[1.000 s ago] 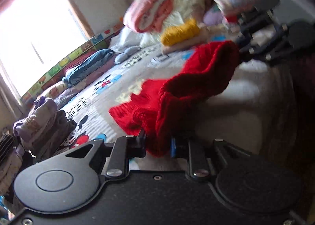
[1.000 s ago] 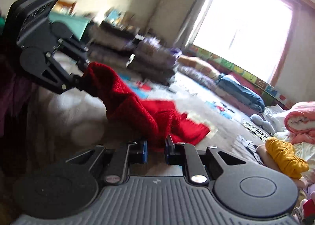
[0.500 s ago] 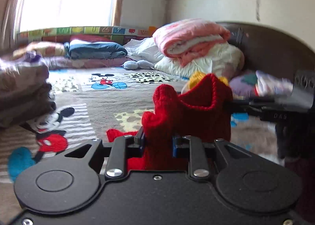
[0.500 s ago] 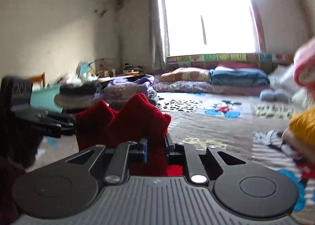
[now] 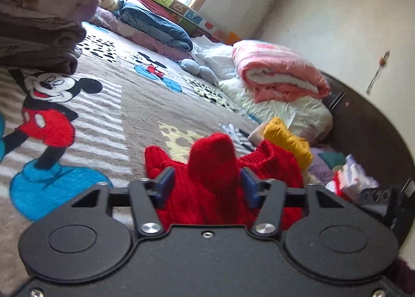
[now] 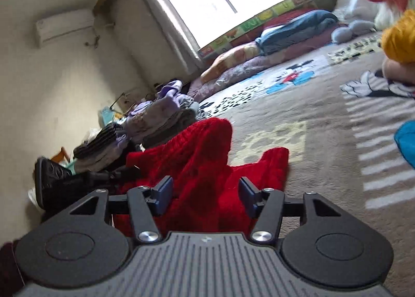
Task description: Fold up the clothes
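With both the left gripper [image 5: 206,188] and right gripper [image 6: 205,194] showing fingers spread around the red sweater [image 6: 207,167] heaped on the bed [image 6: 324,146], we judge flattening it evenly matters before creasing.

We see the sweater [image 5: 212,167] lying on the bed's blanket [image 5: 109,105], between the jaws of both grippers; a clothes stack [image 5: 39,19] sits left of it, a rolled quilt [image 5: 277,73] behind on the right; pillows [image 6: 293,27] line the window side.
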Tool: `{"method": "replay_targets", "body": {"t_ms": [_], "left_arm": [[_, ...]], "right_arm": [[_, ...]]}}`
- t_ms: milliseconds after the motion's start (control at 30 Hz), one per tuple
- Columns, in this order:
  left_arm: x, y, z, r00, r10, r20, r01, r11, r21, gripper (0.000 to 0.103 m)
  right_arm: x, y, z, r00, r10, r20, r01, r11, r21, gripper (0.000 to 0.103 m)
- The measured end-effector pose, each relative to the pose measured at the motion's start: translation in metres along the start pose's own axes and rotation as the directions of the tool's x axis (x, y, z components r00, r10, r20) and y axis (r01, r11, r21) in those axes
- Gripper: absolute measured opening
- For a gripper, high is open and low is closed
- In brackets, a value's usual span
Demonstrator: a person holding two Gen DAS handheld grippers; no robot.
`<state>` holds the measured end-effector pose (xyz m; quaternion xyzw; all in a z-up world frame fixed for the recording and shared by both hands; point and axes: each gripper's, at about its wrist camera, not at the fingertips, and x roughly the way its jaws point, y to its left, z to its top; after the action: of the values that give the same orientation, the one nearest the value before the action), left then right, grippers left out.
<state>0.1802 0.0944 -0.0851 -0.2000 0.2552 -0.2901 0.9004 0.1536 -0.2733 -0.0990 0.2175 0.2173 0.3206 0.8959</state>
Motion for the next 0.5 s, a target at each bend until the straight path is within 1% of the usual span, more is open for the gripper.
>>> {"method": "replay_targets", "body": {"t_ms": [33,67,100,133,167,200,233,300,367,433,500], "left_arm": [[-0.002,-0.003,-0.001,1.0,-0.001,-0.005,0.001,1.0,0.015,0.056],[-0.004,-0.005,-0.003,1.0,-0.002,-0.009,0.002,1.0,0.03,0.056],[-0.006,-0.008,-0.004,1.0,-0.002,-0.014,0.003,0.999,0.046,0.054],[-0.008,-0.011,-0.006,1.0,-0.003,-0.018,0.004,0.998,0.061,0.048],[-0.01,-0.014,-0.007,1.0,-0.004,-0.023,0.005,0.997,0.076,0.026],[-0.012,-0.016,-0.008,1.0,-0.004,-0.027,0.007,0.996,0.091,0.022],[-0.007,-0.016,-0.008,1.0,0.0,-0.017,0.002,0.996,0.089,0.02],[0.004,-0.007,0.001,1.0,-0.014,0.015,0.013,0.998,0.062,0.015],[0.013,0.004,0.009,0.998,-0.032,0.045,0.03,0.999,0.03,0.015],[0.02,0.014,0.013,0.997,-0.05,0.064,0.05,0.999,-0.001,0.014],[0.026,0.022,0.016,0.995,-0.066,0.077,0.068,0.997,-0.025,0.014]], "right_arm": [[0.0,0.004,0.0,1.0,0.008,-0.002,-0.008,1.0,-0.01,0.043],[0.002,0.003,0.0,0.999,0.031,-0.009,-0.031,1.0,0.002,0.03],[0.002,0.003,-0.002,0.999,0.036,-0.002,-0.036,0.999,0.016,0.028],[0.001,0.001,-0.002,0.999,0.041,0.009,-0.042,0.999,0.028,0.025],[0.0,-0.001,-0.001,0.999,0.047,0.021,-0.048,0.998,0.041,0.023],[-0.001,-0.002,-0.001,0.998,0.052,0.033,-0.054,0.997,0.053,0.021],[-0.002,-0.004,0.0,0.998,0.053,0.043,-0.056,0.997,0.058,0.02],[-0.001,-0.006,0.004,0.997,0.045,0.068,-0.049,0.997,0.054,0.019],[0.005,-0.014,0.01,0.994,0.036,0.101,-0.044,0.996,0.076,0.018],[0.014,-0.025,0.015,0.992,0.041,0.121,-0.056,0.991,0.123,0.018],[0.023,-0.034,0.019,0.992,0.042,0.12,-0.06,0.987,0.152,0.018]]}}
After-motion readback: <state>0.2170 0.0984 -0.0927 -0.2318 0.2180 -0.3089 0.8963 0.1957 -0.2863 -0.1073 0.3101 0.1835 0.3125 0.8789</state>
